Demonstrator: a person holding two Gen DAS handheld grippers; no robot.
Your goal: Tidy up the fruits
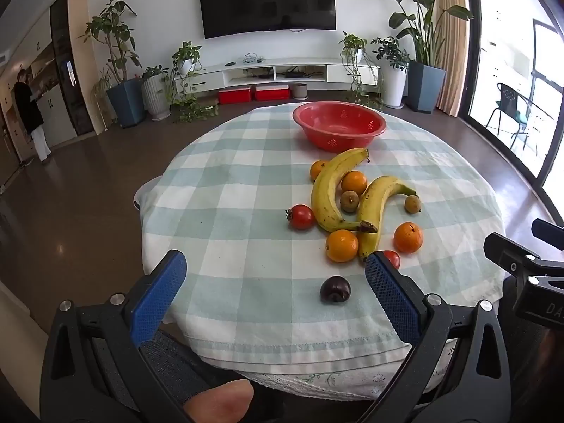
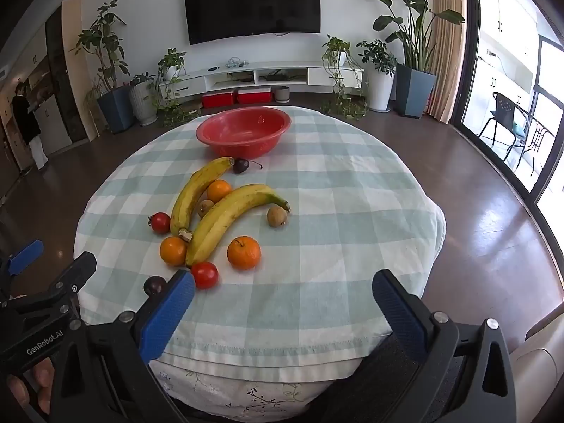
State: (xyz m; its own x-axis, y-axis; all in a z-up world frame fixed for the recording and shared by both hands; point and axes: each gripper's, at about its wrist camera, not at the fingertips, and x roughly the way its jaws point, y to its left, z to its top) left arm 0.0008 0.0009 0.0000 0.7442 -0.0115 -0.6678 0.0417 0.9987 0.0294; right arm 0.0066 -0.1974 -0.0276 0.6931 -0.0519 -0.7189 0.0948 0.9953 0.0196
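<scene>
A red bowl (image 1: 339, 129) (image 2: 244, 135) stands empty at the far side of the round table. In front of it lie two bananas (image 1: 331, 190) (image 2: 225, 222), several oranges (image 1: 341, 245) (image 2: 244, 252), red tomatoes (image 1: 300, 217) (image 2: 204, 275), small brown fruits (image 1: 412, 203) (image 2: 276, 215) and dark plums (image 1: 335, 289) (image 2: 241, 165). My left gripper (image 1: 275, 268) is open and empty at the near edge, with the near plum between its fingers' lines. My right gripper (image 2: 282, 289) is open and empty, to the right of the fruit.
The table wears a green-and-white checked cloth (image 1: 225, 190) (image 2: 352, 190). Behind it are a TV, a low white cabinet, potted plants and red boxes. A person (image 1: 31, 116) stands far left. Glass doors are at the right.
</scene>
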